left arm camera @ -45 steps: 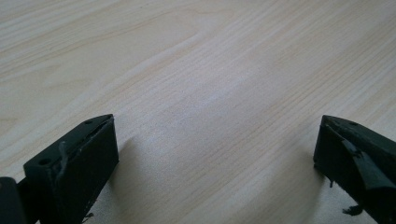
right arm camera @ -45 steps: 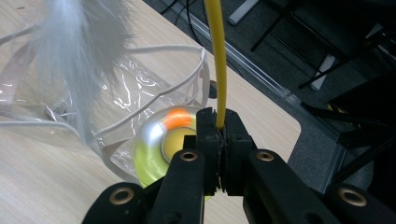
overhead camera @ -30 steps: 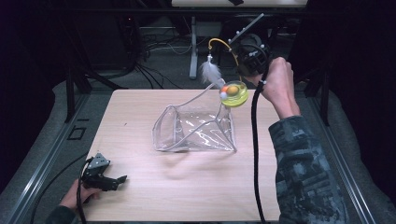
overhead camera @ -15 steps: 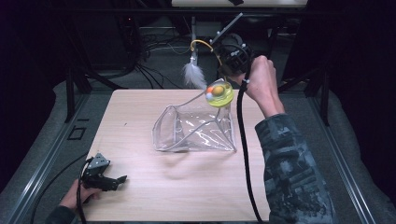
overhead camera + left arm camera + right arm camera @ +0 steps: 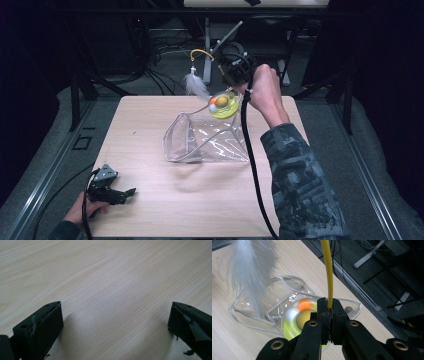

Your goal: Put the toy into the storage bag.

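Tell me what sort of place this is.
Probably a lab or recording workspace, not a home: a bare light wooden table stands among dark metal frame rails, with loose black cables across the grey floor behind it, and a hand-held black two-jaw gripper clamps a yellow wand.

Right hand-held gripper (image 5: 329,312) clamped shut; left hand-held gripper (image 5: 131,191) apparently resting, agape.

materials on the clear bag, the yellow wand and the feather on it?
Clear bag: looks like soft glossy vinyl or similar plastic; see-through, with creases and bright glare. Yellow wand, clamped in the right gripper: smooth, matte, thin and curved, probably flexible plastic or a coated wire; can't tell which. Feather: white, wispy, fluffy edges; real or synthetic is unclear.
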Available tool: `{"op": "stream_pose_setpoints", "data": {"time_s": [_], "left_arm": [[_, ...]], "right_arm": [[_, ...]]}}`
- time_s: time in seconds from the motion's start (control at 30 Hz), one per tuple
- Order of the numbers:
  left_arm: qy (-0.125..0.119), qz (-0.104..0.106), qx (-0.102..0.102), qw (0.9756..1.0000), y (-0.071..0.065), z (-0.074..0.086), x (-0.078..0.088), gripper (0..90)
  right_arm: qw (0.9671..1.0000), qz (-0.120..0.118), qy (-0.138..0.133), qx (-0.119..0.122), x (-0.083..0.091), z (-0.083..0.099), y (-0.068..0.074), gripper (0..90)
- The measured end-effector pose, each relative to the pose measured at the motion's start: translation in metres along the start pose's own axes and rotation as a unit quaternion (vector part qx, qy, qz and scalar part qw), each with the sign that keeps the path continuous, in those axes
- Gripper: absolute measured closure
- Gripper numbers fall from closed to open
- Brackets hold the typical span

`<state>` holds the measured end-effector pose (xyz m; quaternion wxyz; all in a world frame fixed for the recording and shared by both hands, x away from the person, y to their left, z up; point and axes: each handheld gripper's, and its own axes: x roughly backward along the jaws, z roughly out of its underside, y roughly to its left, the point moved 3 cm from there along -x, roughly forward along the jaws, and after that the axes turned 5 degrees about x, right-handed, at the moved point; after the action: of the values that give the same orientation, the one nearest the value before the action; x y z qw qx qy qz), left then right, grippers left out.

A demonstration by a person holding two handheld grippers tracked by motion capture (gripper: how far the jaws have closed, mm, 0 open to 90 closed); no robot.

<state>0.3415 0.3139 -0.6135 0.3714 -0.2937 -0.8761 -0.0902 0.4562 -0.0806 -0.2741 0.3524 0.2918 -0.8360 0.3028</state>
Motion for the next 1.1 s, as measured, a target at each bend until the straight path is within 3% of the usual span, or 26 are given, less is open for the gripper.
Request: {"op": "stream_pose_setpoints", "data": {"time_s": [0.4,1.1], "left_arm": [[0.000,0.001,0.000,1.0000,0.000,0.000,0.000,0.0],[0.000,0.001,-0.001,1.0000,0.000,0.000,0.000,0.0]], "right_arm": [[0.9997,-0.019,0.017,0.006,-0.028,0.002,0.012,87.9],[0.9971,-0.041,0.064,0.002,-0.074,0.035,0.024,87.9]]}}
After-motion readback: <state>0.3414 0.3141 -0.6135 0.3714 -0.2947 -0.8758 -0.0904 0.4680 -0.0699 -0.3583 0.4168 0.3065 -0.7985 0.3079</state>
